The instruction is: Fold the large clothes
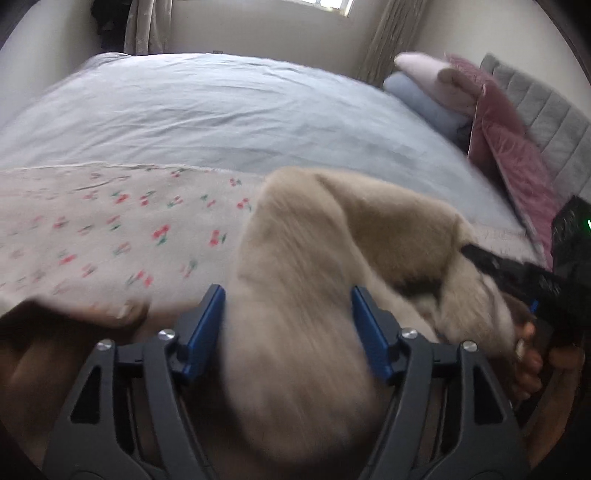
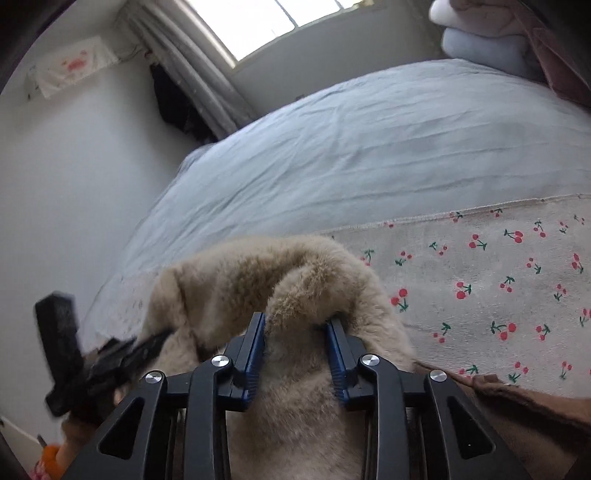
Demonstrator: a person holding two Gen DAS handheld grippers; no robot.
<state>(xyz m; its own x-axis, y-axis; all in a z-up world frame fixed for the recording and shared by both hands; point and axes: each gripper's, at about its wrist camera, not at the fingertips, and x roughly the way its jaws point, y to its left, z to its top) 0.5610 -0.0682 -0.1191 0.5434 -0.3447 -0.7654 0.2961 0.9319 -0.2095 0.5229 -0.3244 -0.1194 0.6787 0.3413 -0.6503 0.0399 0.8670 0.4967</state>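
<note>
Fluffy beige garment (image 2: 295, 280), prob. fleece, bunched.

The beige fleece garment (image 1: 295, 332) (image 2: 280, 373) was fluffy and bunched, raised in thick folds above the cherry-print cloth (image 1: 110, 229) (image 2: 498, 295) spread on the bed.

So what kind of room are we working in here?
Most likely a bedroom: a bed with a pale blue duvet, stacked pillows against a grey padded headboard, and a curtained window.
</note>
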